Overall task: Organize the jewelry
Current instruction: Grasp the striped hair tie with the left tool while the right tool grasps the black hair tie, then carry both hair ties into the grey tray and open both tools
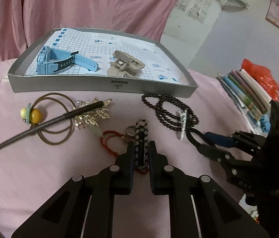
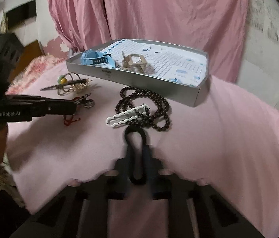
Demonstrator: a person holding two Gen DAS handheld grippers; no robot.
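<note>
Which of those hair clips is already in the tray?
The beige claw clip, lying in the grey tray beside the blue watch. The white clip lies outside on the black beads.

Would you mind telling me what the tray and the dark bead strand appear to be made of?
The tray looks like grey matte cardboard, judging by its thin folded walls, though thin metal is possible. The bead strand looks like polished wood or stone: round dark beads with small glints.

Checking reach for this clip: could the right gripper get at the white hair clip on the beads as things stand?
Probably not yet: the right gripper is shut on a black hair tie. The white hair clip lies just ahead, uncovered, atop the beads.
</note>
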